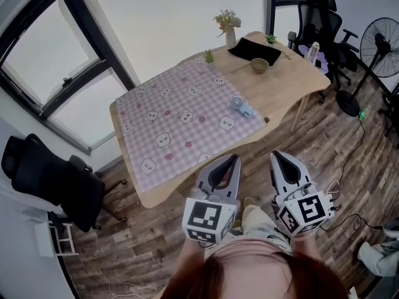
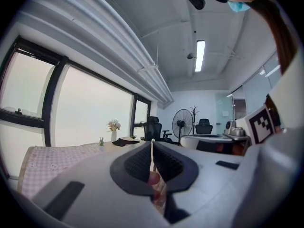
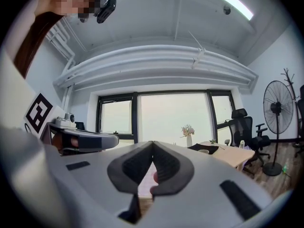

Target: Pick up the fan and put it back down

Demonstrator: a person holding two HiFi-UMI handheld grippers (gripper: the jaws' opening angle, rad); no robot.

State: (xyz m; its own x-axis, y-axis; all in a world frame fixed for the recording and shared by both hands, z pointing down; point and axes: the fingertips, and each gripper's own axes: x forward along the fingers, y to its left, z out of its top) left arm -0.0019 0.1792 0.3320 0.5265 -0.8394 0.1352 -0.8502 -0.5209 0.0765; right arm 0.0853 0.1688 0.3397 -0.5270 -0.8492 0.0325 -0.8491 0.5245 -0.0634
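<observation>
The fan (image 1: pixel 242 107), a small pale blue handheld one, lies flat on the pink checked cloth (image 1: pixel 181 86). It is near the cloth's right edge, just beside the bare wood of the counter (image 1: pixel 293 83). In the head view its round head points to the far left and its short handle to the near right, so its long axis runs slantwise across the counter. Any print on it is too small to read. The cloth bears rows of little white cartoon figures, and any lettering among them is too small to make out

Both tongs hang over the wood floor (image 1: pixel 156 242), short of the counter's near edge and well apart from the fan, pointing toward the counter. The left tongs (image 1: pixel 235 158) have their jaws pressed together with nothing between them. The right tongs (image 1: pixel 276 155) meet at the tips and are likewise empty. Each carries a marker cube (image 1: pixel 209 220) with black-and-white square patterns, not letters

Farther along the counter lies a black mat (image 1: pixel 254 50) with a bowl (image 1: pixel 260 65) at its near edge. A vase (image 1: pixel 229 31) of flowers stands by the far edge, and a small plant (image 1: pixel 209 56) stands at the cloth's far corner. A floor fan (image 1: pixel 380 39) stands on the floor to the right, well apart from the counter. One black chair (image 1: pixel 53 185) stands at the left under the window, and another chair (image 1: pixel 321 20) stands beyond the counter's far right end
</observation>
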